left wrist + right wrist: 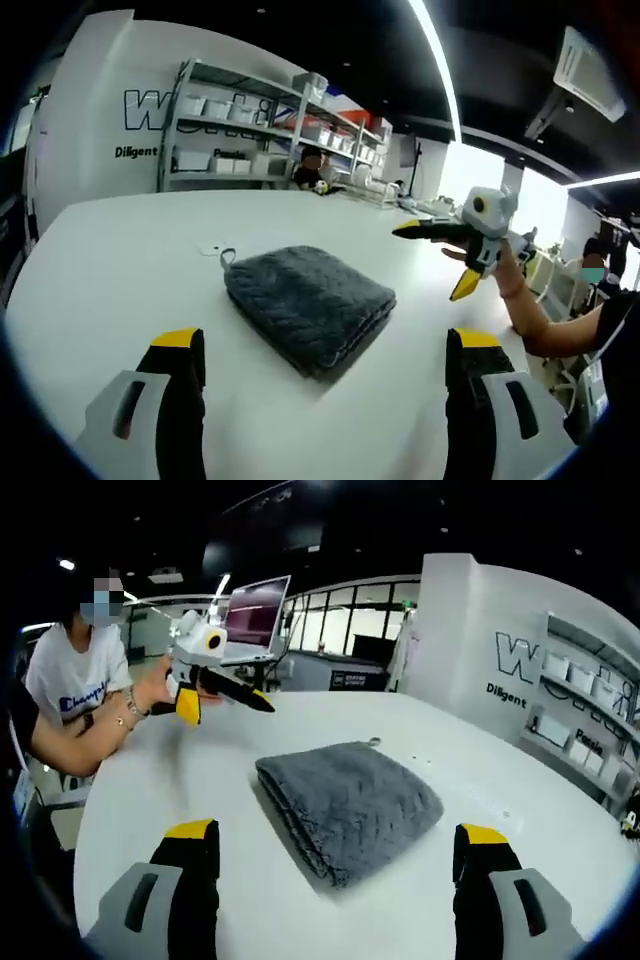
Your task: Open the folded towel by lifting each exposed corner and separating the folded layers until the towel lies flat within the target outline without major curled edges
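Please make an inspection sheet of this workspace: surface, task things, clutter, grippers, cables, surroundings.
Surface: white table, round-edged.
Job's things: grey towel, folded, lying flat near the middle, hanging loop at one corner; target outline not seen.
Clutter: nothing seen near the towel.
Grippers: left gripper open, above the table, short of the towel; right gripper open, likewise.
Cables: nothing seen.
Surroundings: shelving with white boxes; laptop; seated person.

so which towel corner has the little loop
The far corner of the grey towel in both views, where the loop sticks out; the other corners show none.
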The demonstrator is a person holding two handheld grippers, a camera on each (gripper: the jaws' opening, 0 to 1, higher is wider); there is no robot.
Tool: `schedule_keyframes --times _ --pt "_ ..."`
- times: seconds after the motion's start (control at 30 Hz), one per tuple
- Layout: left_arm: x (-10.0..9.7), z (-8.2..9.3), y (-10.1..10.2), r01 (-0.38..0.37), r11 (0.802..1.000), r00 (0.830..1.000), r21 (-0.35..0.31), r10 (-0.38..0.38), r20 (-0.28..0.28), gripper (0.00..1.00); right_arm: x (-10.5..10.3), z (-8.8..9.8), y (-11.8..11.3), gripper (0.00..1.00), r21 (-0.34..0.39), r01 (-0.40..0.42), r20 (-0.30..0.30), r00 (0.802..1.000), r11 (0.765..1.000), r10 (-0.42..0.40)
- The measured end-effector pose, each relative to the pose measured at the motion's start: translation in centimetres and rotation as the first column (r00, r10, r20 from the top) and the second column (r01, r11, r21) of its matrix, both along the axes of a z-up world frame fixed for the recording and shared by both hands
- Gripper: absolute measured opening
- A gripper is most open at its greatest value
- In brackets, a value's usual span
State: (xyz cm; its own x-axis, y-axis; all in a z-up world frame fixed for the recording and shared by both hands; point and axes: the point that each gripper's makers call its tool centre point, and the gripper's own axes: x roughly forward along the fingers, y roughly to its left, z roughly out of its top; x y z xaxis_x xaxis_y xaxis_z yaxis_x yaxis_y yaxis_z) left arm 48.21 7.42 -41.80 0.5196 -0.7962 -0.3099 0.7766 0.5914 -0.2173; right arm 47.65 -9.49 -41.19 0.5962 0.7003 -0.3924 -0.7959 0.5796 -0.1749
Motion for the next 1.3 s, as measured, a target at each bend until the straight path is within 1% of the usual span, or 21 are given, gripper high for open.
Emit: schedule_keyframes --times 0.03,0.13,0.2,0.27,0.33,0.47,0.6,0.7,0.83,0.93,1.0,1.07,1.13,1.17,1.23,1.27,1.3 --pt "-0.2 0.0 -0.1 0.002 1.0 1.0 0.002 -0.002 0.002 0.99 0.0 0.1 0.3 0.99 -0.002 0.002 0.002 1.0 1.0 -0.002" --pt "-0.4 0.0 0.1 0.002 1.0 1.0 0.023 -0.002 0.019 0.99 0.1 1.0 1.9 0.91 -0.012 -0.015 0.043 0.999 1.0 0.016" --pt "-0.4 0.0 0.1 0.01 1.0 1.0 0.029 -0.011 0.022 0.99 -0.1 1.3 3.2 0.88 -0.031 -0.047 0.07 0.996 0.998 0.05" --pt "-0.7 0.0 0.1 0.024 0.999 0.999 0.04 -0.025 0.026 0.99 -0.4 1.2 4.3 0.82 -0.06 -0.088 0.074 0.993 0.994 0.093" --pt "-0.8 0.0 0.1 0.022 0.998 0.999 0.051 -0.023 0.031 0.98 -0.6 1.2 5.2 0.72 -0.067 -0.104 0.075 0.991 0.992 0.109" --pt "-0.8 0.3 0.3 0.014 0.999 0.999 0.044 -0.016 0.041 0.98 -0.6 1.1 6.9 0.66 -0.085 -0.127 0.087 0.987 0.988 0.134" --pt "-0.6 0.4 0.6 0.008 0.999 0.999 0.042 -0.01 0.043 0.98 -0.8 0.7 8.7 0.52 -0.13 -0.174 0.116 0.975 0.976 0.189" --pt "-0.3 0.5 1.0 0.002 0.999 0.999 0.048 -0.004 0.047 0.98 -0.9 0.3 9.8 0.47 -0.141 -0.19 0.119 0.971 0.972 0.207" --pt "0.0 0.7 1.3 -0.005 0.999 0.999 0.039 0.003 0.048 0.98 -0.9 -0.6 11.2 0.36 -0.186 -0.216 0.139 0.96 0.959 0.243" --pt "0.2 0.6 1.5 -0.012 0.999 0.999 0.041 0.01 0.042 0.98 -0.9 -1.4 12.1 0.34 -0.233 -0.236 0.149 0.95 0.944 0.274" --pt "0.3 0.5 1.6 -0.017 0.999 0.999 0.043 0.015 0.039 0.98 -0.8 -2.1 12.6 0.31 -0.282 -0.244 0.16 0.941 0.928 0.297" --pt "0.4 0.5 1.7 -0.019 0.999 0.999 0.043 0.018 0.037 0.98 -0.5 -2.3 12.9 0.28 -0.303 -0.239 0.177 0.937 0.922 0.301" --pt "0.5 0.4 1.9 -0.023 0.999 0.999 0.041 0.021 0.032 0.97 -0.4 -2.5 13.3 0.23 -0.325 -0.245 0.19 0.929 0.914 0.316" --pt "0.5 0.4 1.9 -0.023 0.999 0.999 0.041 0.022 0.031 0.97 -0.4 -2.6 13.3 0.22 -0.328 -0.244 0.191 0.929 0.913 0.317" --pt "0.6 0.3 2.1 -0.028 0.999 0.999 0.041 0.027 0.028 0.97 -0.3 -3.1 13.9 0.22 -0.351 -0.253 0.186 0.925 0.902 0.332" --pt "0.6 0.3 2.1 -0.029 0.999 0.999 0.041 0.028 0.028 0.97 -0.3 -3.3 14.0 0.22 -0.366 -0.256 0.185 0.922 0.895 0.339" --pt "0.5 0.2 2.1 -0.031 0.999 0.999 0.041 0.03 0.026 0.97 -0.3 -3.6 14.1 0.22 -0.398 -0.258 0.19 0.916 0.88 0.354"
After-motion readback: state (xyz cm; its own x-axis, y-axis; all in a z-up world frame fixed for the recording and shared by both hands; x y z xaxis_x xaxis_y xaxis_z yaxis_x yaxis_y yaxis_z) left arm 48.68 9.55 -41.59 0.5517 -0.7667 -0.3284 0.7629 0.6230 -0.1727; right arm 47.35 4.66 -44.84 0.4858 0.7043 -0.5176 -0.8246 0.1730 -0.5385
